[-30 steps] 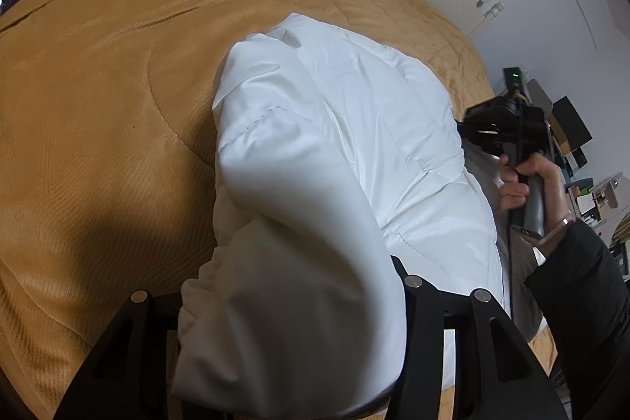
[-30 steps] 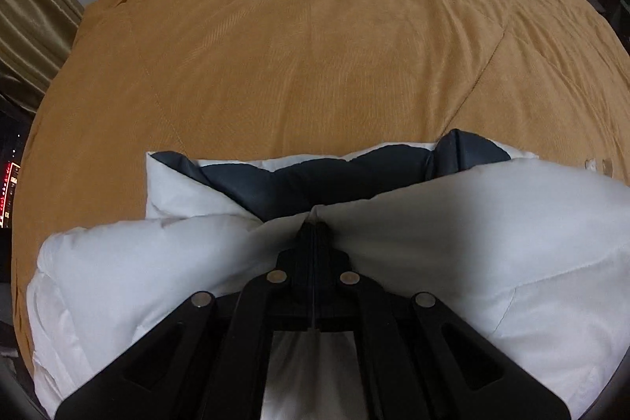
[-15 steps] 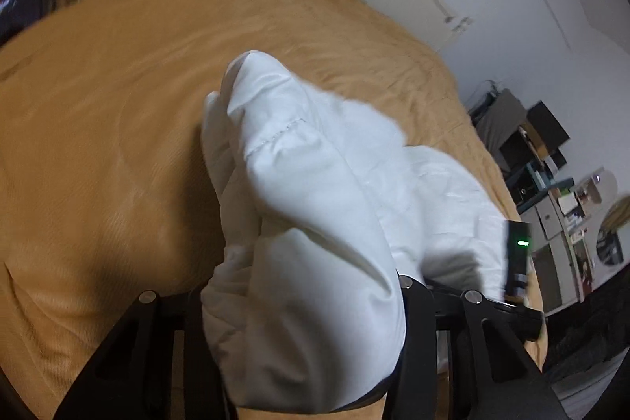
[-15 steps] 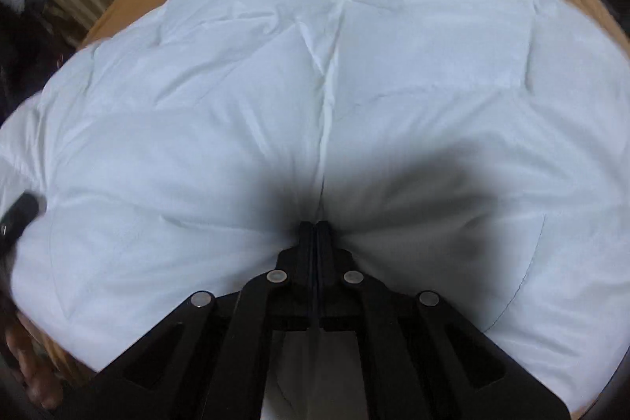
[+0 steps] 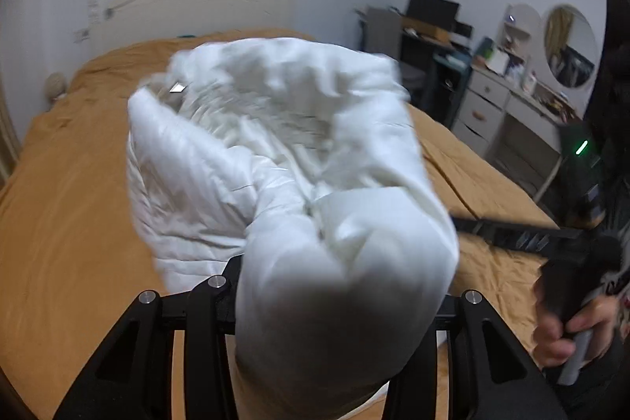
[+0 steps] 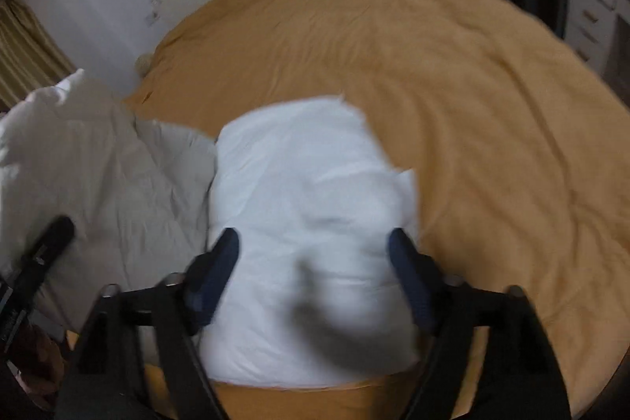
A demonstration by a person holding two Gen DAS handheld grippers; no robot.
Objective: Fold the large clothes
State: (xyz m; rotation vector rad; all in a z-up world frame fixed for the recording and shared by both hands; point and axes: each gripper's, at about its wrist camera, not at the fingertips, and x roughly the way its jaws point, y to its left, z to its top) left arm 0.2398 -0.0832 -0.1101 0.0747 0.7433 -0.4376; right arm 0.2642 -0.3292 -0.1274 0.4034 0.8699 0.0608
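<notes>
White jacket (image 5: 299, 184) hangs bunched from left claw (image 5: 338, 306), above the bed (image 5: 78, 203).
Left claw pinches a thick fold; right claw (image 6: 315, 262) is spread, straddling nearer bulk.

Puffy quilted white jacket (image 5: 283, 160), ribbed cloth bedspread (image 6: 472, 85)
</notes>
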